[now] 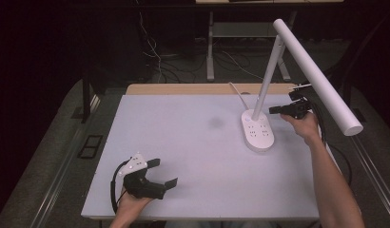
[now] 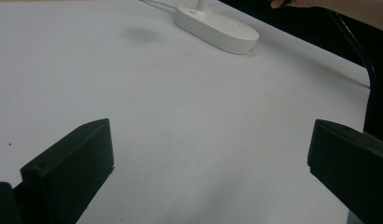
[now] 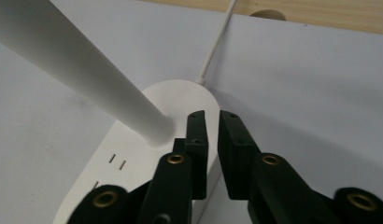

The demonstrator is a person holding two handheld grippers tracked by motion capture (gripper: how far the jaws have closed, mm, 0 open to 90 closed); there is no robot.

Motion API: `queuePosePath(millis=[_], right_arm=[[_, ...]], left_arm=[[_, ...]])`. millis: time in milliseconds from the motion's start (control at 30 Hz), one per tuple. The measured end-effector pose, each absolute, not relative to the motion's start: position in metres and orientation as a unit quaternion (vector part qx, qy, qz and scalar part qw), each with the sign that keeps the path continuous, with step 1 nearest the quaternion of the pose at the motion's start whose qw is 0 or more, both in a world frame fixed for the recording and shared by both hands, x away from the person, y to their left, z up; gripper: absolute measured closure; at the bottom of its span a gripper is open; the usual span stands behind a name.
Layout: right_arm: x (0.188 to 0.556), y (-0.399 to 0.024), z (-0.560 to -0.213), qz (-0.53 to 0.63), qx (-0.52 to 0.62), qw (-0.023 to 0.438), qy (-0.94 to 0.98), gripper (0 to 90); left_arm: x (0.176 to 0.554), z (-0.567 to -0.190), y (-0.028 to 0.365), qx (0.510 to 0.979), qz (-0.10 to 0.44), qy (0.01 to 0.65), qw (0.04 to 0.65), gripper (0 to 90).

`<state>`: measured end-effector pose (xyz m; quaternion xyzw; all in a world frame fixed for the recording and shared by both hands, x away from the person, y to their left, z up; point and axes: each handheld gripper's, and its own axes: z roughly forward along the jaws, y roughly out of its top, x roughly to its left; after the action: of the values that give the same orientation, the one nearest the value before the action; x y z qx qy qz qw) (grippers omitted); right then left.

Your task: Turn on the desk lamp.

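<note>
A white desk lamp stands at the right of the white tabletop (image 1: pixel 193 156). Its oval base (image 1: pixel 258 129) carries socket slots, a slanted stem (image 1: pixel 268 76) rises from it, and a long tube head (image 1: pixel 316 76) reaches toward the near right. My right gripper (image 1: pixel 272 110) hovers just right of the stem's foot. Its jaws stand almost together with nothing between them, over the base's edge (image 3: pixel 180 100) beside the stem (image 3: pixel 77 60). My left gripper (image 1: pixel 164 173) rests near the front left, wide open and holding nothing. The lamp base (image 2: pixel 217 29) lies far ahead of its jaws.
The lamp's white cord (image 3: pixel 217 42) runs from the base's back toward a wooden strip (image 1: pixel 183 89) along the table's far edge. Table legs and loose cables stand on the dark floor beyond. A faint grey smudge (image 1: pixel 216 122) marks the tabletop left of the base.
</note>
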<state>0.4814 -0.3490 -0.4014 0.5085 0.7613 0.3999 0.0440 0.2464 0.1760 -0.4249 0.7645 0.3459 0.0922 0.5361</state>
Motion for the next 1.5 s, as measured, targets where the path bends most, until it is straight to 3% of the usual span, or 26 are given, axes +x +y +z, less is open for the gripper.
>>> queuePosePath(millis=[167, 900, 1500], right_arm=[[0.484, -0.345, -0.408, 0.399, 0.508, 0.034, 0.763, 89.8], [0.489, -0.328, -0.424, 0.394, 0.508, 0.012, 0.766, 89.8], [0.484, -0.320, -0.424, 0.389, 0.493, 0.031, 0.778, 90.0]], left_arm=[[0.247, -0.425, 0.176, 0.764, 0.092, 0.346, 0.536, 0.0], [0.246, -0.425, 0.177, 0.765, 0.093, 0.346, 0.535, 0.0], [0.244, -0.424, 0.174, 0.768, 0.092, 0.343, 0.533, 0.0]])
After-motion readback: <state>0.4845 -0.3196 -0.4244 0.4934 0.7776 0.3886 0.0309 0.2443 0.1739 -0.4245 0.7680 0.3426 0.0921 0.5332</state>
